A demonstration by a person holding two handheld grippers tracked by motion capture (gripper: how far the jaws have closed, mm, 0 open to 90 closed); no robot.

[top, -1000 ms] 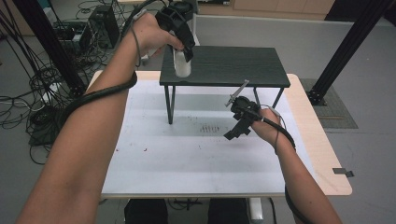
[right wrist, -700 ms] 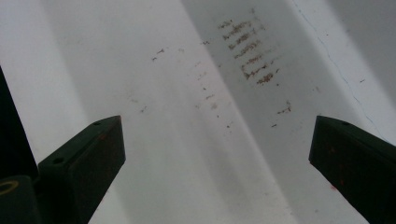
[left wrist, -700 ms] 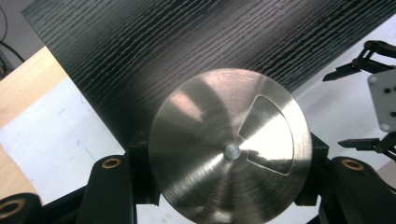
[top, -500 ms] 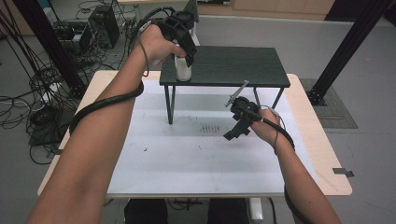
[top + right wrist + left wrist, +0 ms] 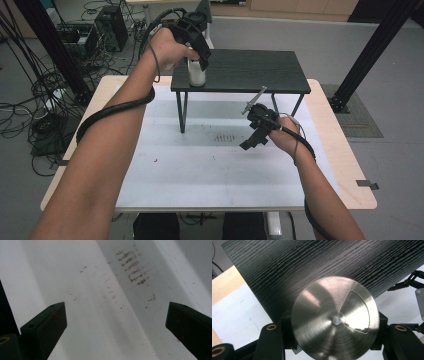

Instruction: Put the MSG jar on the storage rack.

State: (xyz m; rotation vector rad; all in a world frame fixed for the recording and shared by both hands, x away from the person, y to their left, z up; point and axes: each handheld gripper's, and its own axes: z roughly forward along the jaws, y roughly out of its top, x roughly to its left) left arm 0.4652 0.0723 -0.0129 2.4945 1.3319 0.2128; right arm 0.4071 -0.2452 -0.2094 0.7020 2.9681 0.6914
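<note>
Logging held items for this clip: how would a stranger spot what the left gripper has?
Find the small black wood-grain shelf standing on the white-topped table. At its front left corner the left gripper is shut on a metal shaker: a shiny steel cylinder with a wedge-shaped lid opening, the shelf's one bright object.

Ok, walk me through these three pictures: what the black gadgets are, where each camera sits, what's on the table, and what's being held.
A person works at a table with a two-jaw tool in each hand. The high view looks down from above. The left hand-held gripper is shut on a shiny metal canister, standing it near the front left corner of a small black shelf. The left gripper view rides on that tool and looks down on the canister's round lid, which has a wedge-shaped opening. The right hand-held gripper holds nothing; its jaws stand wide open above the white mat, where the right gripper view shows some brownish marks.
</note>
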